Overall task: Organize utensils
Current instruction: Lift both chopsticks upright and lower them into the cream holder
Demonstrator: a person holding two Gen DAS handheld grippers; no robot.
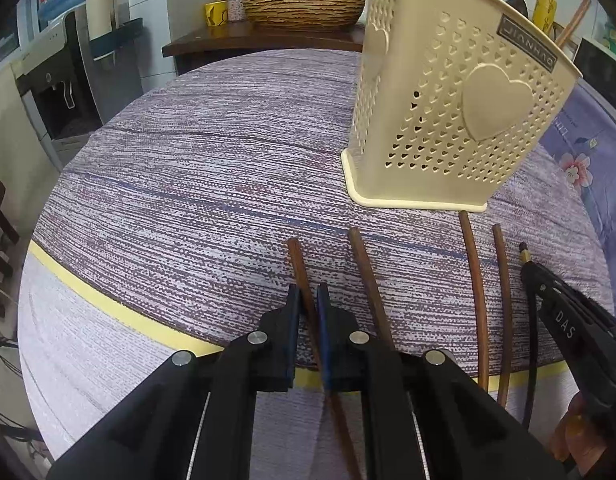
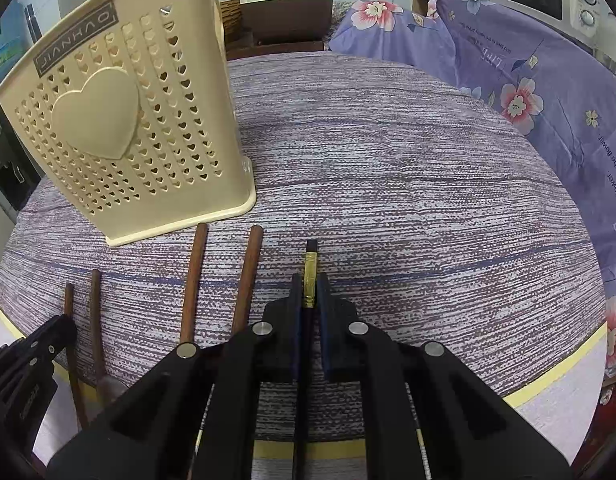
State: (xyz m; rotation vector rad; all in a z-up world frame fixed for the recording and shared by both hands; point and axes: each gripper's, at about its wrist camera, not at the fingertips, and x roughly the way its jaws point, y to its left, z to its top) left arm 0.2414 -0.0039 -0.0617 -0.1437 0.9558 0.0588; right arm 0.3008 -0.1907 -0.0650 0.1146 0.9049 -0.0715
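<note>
Utensil count on your table

You have four brown wooden chopsticks (image 2: 193, 280), one black gold-banded chopstick (image 2: 310, 276), one cream perforated holder (image 2: 123, 132), and two grippers.

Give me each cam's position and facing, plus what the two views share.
Left wrist: sits on the left gripper, looks forward along its fingers over the table edge; fingers straddle a brown chopstick; the right gripper intrudes at lower right.
Right wrist: sits on the right gripper, facing the same way; fingers close around a black gold-banded chopstick; the left gripper shows at lower left.
Shared: cream heart-perforated utensil holder, the row of chopsticks, striped tablecloth.
</note>
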